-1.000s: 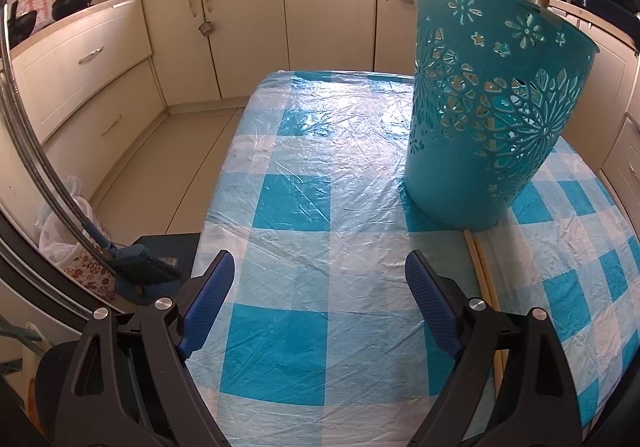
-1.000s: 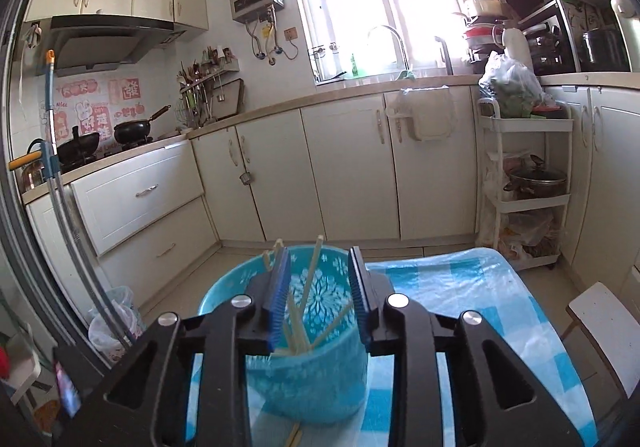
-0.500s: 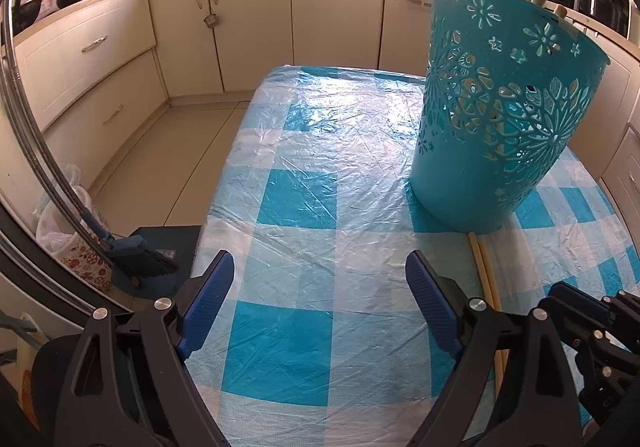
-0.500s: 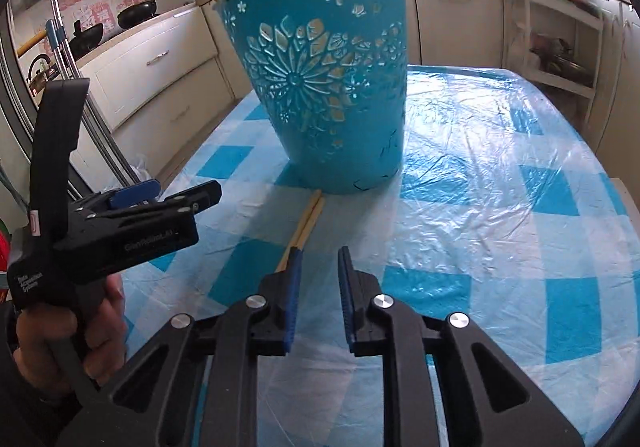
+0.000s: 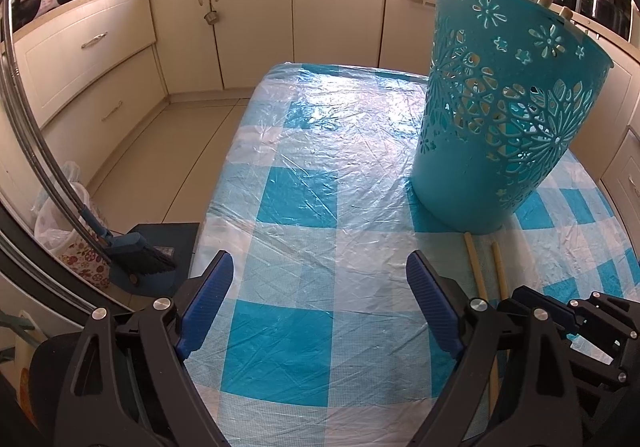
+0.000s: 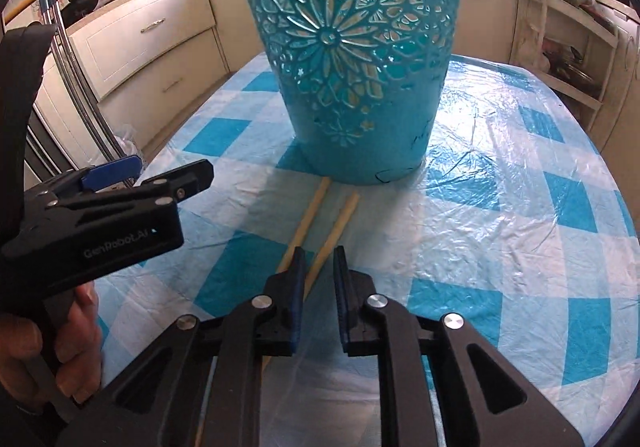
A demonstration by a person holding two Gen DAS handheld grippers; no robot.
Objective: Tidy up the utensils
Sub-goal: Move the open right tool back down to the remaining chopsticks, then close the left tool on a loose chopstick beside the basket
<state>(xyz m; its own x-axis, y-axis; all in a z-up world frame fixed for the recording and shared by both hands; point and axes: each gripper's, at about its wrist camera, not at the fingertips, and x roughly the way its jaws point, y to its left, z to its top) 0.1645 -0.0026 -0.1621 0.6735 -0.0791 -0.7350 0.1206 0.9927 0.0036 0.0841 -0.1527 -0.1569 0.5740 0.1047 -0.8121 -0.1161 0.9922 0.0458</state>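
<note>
A teal cut-out basket stands on the checked tablecloth, with wooden utensil ends sticking out of its rim. Two wooden chopsticks lie on the cloth in front of it, pointing at its base. My right gripper is low over their near part, jaws slightly apart with one stick running between them, holding nothing. My left gripper is wide open and empty, to the left of the sticks; it also shows in the right wrist view.
The table is covered in blue-and-white plastic cloth; its left edge drops to the floor, where a broom and dustpan and a bag bin stand. Kitchen cabinets run behind. A shelf rack stands at right.
My right gripper came down from above the basket to the table in front of it and now straddles a chopstick. My left gripper stayed open and nearly still.
</note>
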